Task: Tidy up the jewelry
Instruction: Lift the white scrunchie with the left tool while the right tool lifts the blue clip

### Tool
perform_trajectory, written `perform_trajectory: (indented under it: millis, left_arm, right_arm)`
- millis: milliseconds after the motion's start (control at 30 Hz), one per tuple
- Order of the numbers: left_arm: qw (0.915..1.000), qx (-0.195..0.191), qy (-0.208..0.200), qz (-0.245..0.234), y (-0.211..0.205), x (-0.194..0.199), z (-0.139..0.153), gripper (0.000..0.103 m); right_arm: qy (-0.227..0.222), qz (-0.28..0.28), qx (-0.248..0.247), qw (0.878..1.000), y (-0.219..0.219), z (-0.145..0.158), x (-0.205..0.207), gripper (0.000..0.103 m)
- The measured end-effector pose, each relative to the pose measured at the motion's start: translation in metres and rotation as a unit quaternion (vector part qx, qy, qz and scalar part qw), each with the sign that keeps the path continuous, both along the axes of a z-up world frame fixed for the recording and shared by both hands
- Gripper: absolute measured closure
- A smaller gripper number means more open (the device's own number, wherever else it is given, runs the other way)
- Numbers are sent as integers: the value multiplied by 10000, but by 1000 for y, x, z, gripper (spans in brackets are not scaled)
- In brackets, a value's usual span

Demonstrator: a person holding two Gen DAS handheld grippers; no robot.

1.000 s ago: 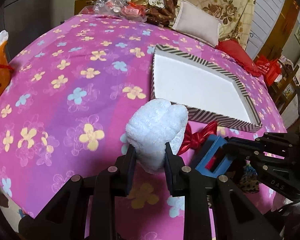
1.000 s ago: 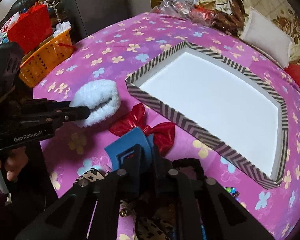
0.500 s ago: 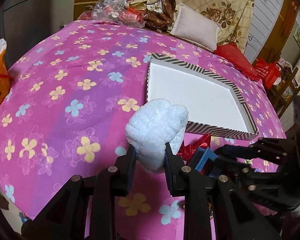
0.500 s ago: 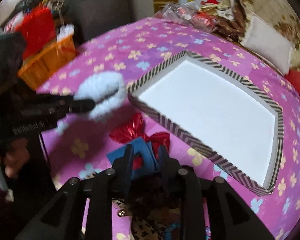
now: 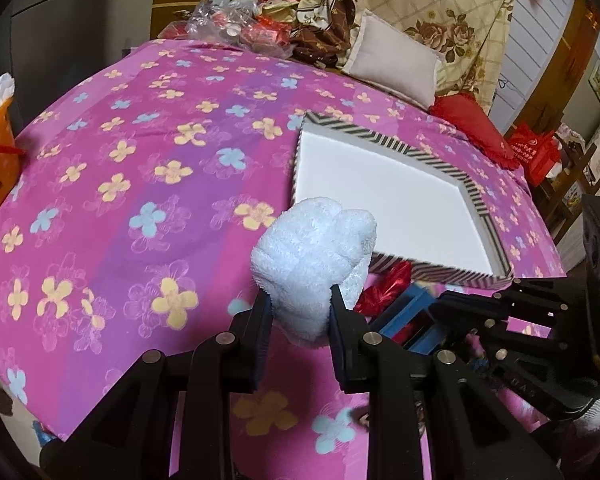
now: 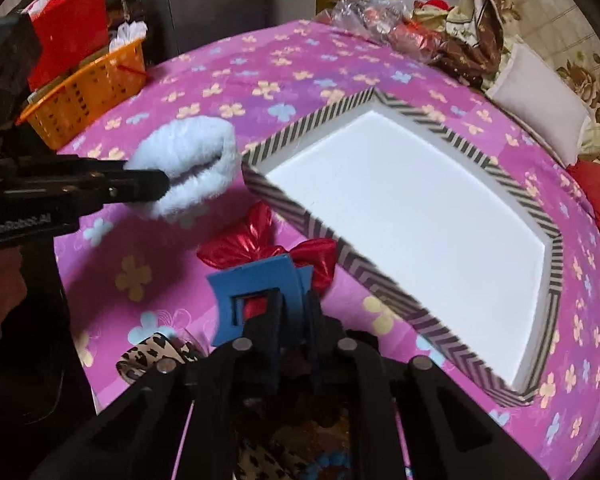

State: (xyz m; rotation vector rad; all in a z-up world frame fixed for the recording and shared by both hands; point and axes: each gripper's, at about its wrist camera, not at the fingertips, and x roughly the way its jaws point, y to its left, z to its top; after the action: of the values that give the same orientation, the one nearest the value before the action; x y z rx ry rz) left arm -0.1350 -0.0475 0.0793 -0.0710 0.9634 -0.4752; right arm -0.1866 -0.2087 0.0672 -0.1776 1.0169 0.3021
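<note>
**Both grippers loaded beside the striped tray**

While the white-lined tray [image 6: 412, 216] with its black-and-white zigzag rim sits on the pink flowered bedspread [image 5: 140, 168], both tools hang just off its near-left corner, each with something in its grip.

Left gripper [image 5: 300, 312]: jaws part-way apart, pinching a fluffy pale-blue scrunchie [image 5: 314, 256]. The pads press into its lower end; the rest bulges up and forward above the fingers. From the right wrist view the same scrunchie [image 6: 188, 168] sits off the tray's left corner, close to the rim but apart from it, raised clear of the bedspread.

Right gripper [image 6: 294, 312]: jaws pressed nearly together, clamped on a blue hair claw clip [image 6: 256, 284]. The clip stands up between the fingers, with a square window in its face showing red behind. It is in front of the tray's near rim, outside the tray. In the left wrist view the clip [image 5: 404, 308] shows as a blue edge at the tip of the right tool's black fingers.

Red foil bow [image 6: 260, 240]: lying on the bedspread between the clip and the tray's near rim, just beside the rim.

Leopard-print fabric piece [image 6: 152, 354]: on the bedspread, further from the tray than the clip, partly hidden under the right gripper.

Orange basket [image 6: 88, 92]: well left of the tray, at the bed's edge.

Cream pillow [image 5: 396, 60]: beyond the tray's far side.
</note>
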Motion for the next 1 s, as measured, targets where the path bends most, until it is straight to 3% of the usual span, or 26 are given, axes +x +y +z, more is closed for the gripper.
perform_trajectory:
  millis: [133,233,300,367,433,500,633,767,1000]
  left_arm:
    - [9999,-84,-82,-18,-7,4,11,81]
    - [9998,-115,-138,-6,-10,6,17,81]
    - [9998,-124,-145,4,-9,6,18,81]
    - [9999,-121,-113,21,-9,6,16,81]
    - [9999,-119,-89,33,-7,5,15,81]
    - [9999,-102,-93,52,-5,3,14,81]
    - [9998,-99,-101,106,1,3,12,81]
    - [9997,-164,-107,135,6,3,12,81]
    - [9995,-237,-91,182,12,2,9,81]
  right_arm:
    - [-239,-87,61,9997,-10,20,4,100]
    - [-109,-48,356,9993,-15,24,8,100]
    - [-39,-17,363,9993,-14,20,8,91]
    - [28,50,166,9998,-9,11,5,71]
    - [168,17,142,9998,-7,2,4,69]
    - [345,-173,511,9980,-13,-3,2,68]
    - [484,-577,1196,9900,-21,-1,-8,37]
    - [743,-849,1430,9833,-21,-9,-13,36]
    - [699,-1352,1528,9765,-11,-26,9,26]
